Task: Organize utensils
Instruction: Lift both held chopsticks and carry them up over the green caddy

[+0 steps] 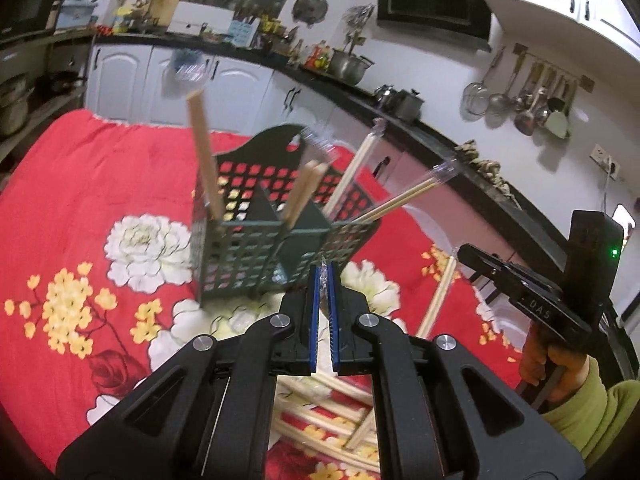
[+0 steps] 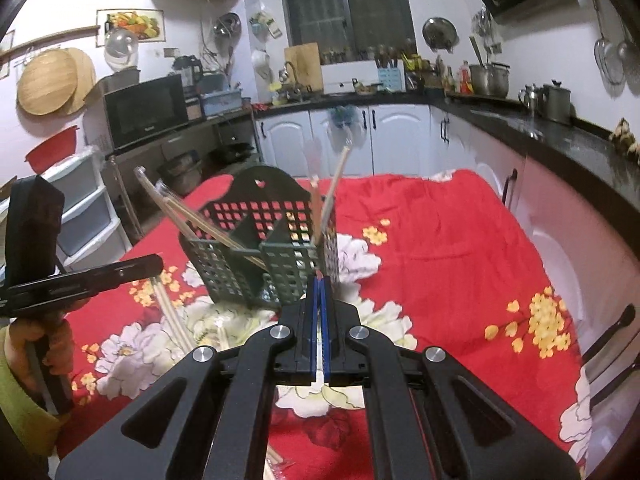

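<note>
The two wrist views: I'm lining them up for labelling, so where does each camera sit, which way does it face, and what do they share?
Left wrist: rides the shut left gripper, facing the green utensil basket; the right gripper and hand show beside it.
Right wrist: rides the shut right gripper, facing the same basket; the left gripper shows.
Shared: basket, chopsticks, red floral cloth.

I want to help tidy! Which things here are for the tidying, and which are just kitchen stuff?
For the job: dark green plastic lattice utensil holder; loose pale wooden chopsticks on the cloth.

Just lying about: steel pots on the black counter; black microwave; ladles hanging on the wall.
</note>
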### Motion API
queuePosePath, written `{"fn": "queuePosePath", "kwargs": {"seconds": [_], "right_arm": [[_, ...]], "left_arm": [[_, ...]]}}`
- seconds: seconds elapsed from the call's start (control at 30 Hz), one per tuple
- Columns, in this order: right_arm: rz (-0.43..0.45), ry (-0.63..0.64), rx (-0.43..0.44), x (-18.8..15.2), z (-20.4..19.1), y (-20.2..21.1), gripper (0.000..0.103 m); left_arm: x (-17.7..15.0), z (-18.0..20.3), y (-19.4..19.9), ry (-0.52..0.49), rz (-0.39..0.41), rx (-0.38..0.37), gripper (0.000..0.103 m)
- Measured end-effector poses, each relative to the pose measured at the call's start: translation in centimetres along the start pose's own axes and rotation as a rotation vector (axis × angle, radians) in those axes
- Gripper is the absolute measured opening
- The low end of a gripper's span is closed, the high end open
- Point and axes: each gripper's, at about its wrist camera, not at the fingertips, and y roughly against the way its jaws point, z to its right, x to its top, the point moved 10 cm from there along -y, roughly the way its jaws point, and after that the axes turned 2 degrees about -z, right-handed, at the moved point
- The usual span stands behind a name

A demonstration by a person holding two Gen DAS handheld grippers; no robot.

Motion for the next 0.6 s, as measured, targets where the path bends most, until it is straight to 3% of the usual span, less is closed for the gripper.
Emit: {"fn": "queuePosePath", "kwargs": {"seconds": [0.6], "right_arm": [[0.114, 0.078, 0.023, 3.1, -2.6, 4.9, 0.002]], "left_arm": [[2.5, 5.2, 1.5, -0.093, 0.062, -0.070, 0.002]]}}
